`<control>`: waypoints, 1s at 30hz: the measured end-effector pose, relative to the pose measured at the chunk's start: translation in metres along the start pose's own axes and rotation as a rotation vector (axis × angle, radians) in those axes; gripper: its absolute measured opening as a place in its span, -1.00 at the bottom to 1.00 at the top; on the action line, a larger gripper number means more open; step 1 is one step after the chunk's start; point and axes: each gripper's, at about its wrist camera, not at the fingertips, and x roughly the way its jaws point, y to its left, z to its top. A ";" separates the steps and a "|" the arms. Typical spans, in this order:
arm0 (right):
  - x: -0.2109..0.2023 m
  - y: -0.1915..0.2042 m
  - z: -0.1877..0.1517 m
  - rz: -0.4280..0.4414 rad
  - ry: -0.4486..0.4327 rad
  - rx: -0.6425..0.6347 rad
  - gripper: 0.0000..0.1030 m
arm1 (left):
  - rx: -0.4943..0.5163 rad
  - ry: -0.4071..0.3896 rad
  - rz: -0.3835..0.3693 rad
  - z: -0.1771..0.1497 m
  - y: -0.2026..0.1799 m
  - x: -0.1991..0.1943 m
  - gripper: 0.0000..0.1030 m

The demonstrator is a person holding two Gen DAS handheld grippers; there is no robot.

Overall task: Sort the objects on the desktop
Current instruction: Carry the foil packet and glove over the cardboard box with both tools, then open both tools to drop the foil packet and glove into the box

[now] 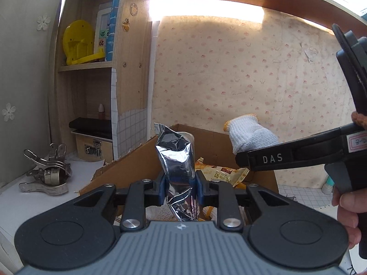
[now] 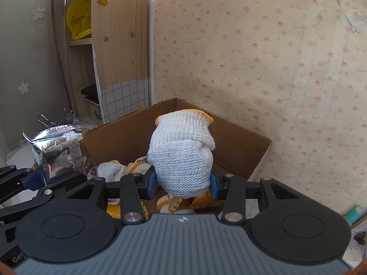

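Both grippers are closed on loads: left gripper (image 1: 179,186) pinches the foil packet (image 1: 177,160), right gripper (image 2: 182,184) the knitted glove (image 2: 181,155). I should lower each well inside the cardboard box (image 2: 240,146) before opening.

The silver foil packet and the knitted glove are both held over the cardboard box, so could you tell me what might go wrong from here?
1. The left hand-held gripper pinches the crinkled silver foil packet low down; the smooth foil could slip or tilt.
2. The right hand-held gripper holds the bunched knitted glove close beside the packet, so the two grippers may collide.
3. The cardboard box already holds gloves and a yellow snack packet; dropping both in could mix the sorts.
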 end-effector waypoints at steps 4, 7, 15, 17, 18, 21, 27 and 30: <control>0.018 -0.001 0.008 -0.006 0.017 0.005 -0.17 | -0.004 0.004 -0.002 0.004 0.004 0.009 -0.49; 0.029 -0.004 0.013 -0.014 0.030 0.015 -0.17 | -0.008 0.013 -0.004 0.007 0.008 0.017 -0.49; 0.054 -0.011 0.023 -0.040 0.059 0.034 -0.17 | -0.015 0.065 -0.028 0.005 0.009 0.043 -0.49; 0.057 -0.014 0.022 -0.046 0.060 0.042 -0.17 | -0.014 0.071 -0.031 0.004 0.009 0.046 -0.49; 0.059 -0.015 0.022 -0.048 0.062 0.044 -0.17 | -0.015 0.073 -0.033 0.004 0.008 0.047 -0.49; 0.063 -0.018 0.020 -0.059 0.063 0.044 -0.14 | -0.015 0.076 -0.036 0.005 0.008 0.050 -0.49; 0.058 -0.022 0.018 -0.064 0.045 0.041 0.04 | -0.013 0.081 -0.033 0.005 0.006 0.052 -0.48; 0.048 -0.021 0.020 -0.061 0.013 0.039 0.37 | -0.005 0.076 -0.035 0.006 0.005 0.051 -0.48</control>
